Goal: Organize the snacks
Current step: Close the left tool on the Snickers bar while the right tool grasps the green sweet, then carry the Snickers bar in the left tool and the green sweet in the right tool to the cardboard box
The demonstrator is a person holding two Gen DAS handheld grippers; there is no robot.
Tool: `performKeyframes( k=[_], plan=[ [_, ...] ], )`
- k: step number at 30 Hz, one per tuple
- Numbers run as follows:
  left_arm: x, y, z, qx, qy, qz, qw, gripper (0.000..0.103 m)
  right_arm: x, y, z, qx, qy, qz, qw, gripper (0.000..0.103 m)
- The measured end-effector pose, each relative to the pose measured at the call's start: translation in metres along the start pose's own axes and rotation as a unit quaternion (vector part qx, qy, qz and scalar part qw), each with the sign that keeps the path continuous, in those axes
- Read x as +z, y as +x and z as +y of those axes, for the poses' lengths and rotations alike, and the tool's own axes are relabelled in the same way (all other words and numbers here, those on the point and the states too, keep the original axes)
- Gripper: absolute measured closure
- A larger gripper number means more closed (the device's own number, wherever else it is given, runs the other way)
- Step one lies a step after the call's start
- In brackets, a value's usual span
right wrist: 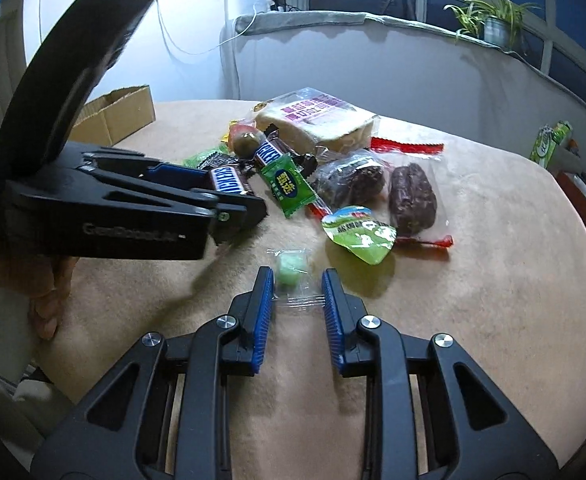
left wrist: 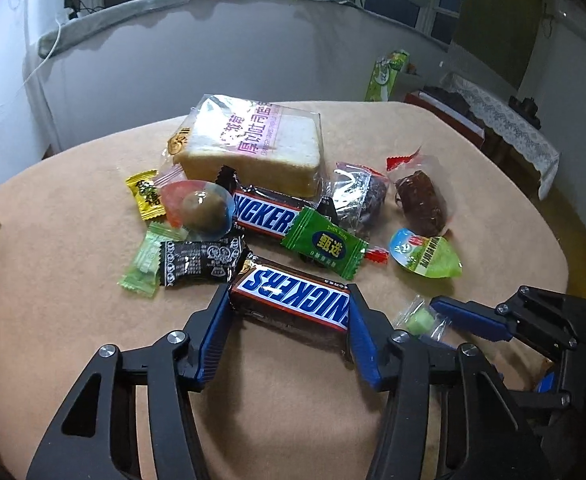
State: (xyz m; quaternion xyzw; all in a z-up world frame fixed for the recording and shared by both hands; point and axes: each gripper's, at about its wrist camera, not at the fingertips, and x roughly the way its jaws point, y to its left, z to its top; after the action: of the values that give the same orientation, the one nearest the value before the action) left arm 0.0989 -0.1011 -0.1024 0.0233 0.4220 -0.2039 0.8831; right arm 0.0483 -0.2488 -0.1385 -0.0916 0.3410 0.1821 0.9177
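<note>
At near centre of the surface (left wrist: 73,216), Snickers bar (left wrist: 293,296) sits between left tongs (left wrist: 289,308), pads touching its ends, apparently clamped. Pickup step; next, probably lift toward cardboard box (right wrist: 121,114). Right tongs (right wrist: 297,280) apart, low, straddling small green candy (right wrist: 291,270), not yet closed.

Beige-covered table (left wrist: 73,220) carries bread pack (left wrist: 253,148), Snickers bars (left wrist: 265,218), candies (left wrist: 325,244).
</note>
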Motion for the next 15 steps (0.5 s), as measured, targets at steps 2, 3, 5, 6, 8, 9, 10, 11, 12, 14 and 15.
performKeyframes(
  k=[2, 3, 5, 6, 8, 9, 10, 11, 12, 14, 15],
  plan=[
    [-0.002, -0.003, 0.003, 0.002, -0.005, -0.006, 1.0, 0.049, -0.001, -0.003, -0.003, -0.002, 0.007, -0.003, 1.0, 0.077],
    [-0.004, -0.007, 0.005, 0.001, -0.009, -0.011, 0.9999, 0.049, -0.001, -0.005, -0.004, -0.004, 0.011, -0.005, 1.0, 0.077],
    [-0.008, -0.012, 0.007, 0.003, -0.014, -0.015, 0.9998, 0.049, -0.002, -0.007, -0.006, -0.006, 0.016, -0.006, 1.0, 0.077],
    [-0.009, -0.015, 0.009, 0.005, -0.015, -0.019, 0.9997, 0.049, -0.002, -0.008, -0.007, -0.008, 0.019, -0.007, 1.0, 0.077],
    [-0.011, -0.02, 0.01, 0.008, -0.016, -0.023, 0.9996, 0.049, -0.002, -0.009, -0.01, -0.011, 0.027, -0.009, 1.0, 0.077],
    [-0.013, -0.023, 0.011, 0.01, -0.017, -0.026, 0.9995, 0.049, -0.002, -0.011, -0.011, -0.011, 0.03, -0.009, 0.999, 0.077],
    [-0.015, -0.027, 0.011, 0.012, -0.018, -0.029, 0.9994, 0.049, -0.001, -0.012, -0.012, -0.013, 0.033, -0.011, 0.999, 0.077],
    [-0.016, -0.031, 0.013, 0.013, -0.02, -0.033, 0.9992, 0.049, 0.001, -0.015, -0.012, -0.015, 0.035, -0.014, 0.999, 0.077],
    [-0.017, -0.034, 0.015, 0.014, -0.021, -0.037, 0.999, 0.049, 0.002, -0.017, -0.011, -0.016, 0.035, -0.017, 0.999, 0.077],
    [-0.015, -0.042, 0.017, 0.018, -0.02, -0.045, 0.9986, 0.049, 0.007, -0.023, -0.01, -0.019, 0.035, -0.025, 0.999, 0.077],
    [-0.015, -0.048, 0.019, 0.021, -0.019, -0.051, 0.9983, 0.049, 0.01, -0.026, -0.009, -0.02, 0.035, -0.029, 0.999, 0.077]
  ],
)
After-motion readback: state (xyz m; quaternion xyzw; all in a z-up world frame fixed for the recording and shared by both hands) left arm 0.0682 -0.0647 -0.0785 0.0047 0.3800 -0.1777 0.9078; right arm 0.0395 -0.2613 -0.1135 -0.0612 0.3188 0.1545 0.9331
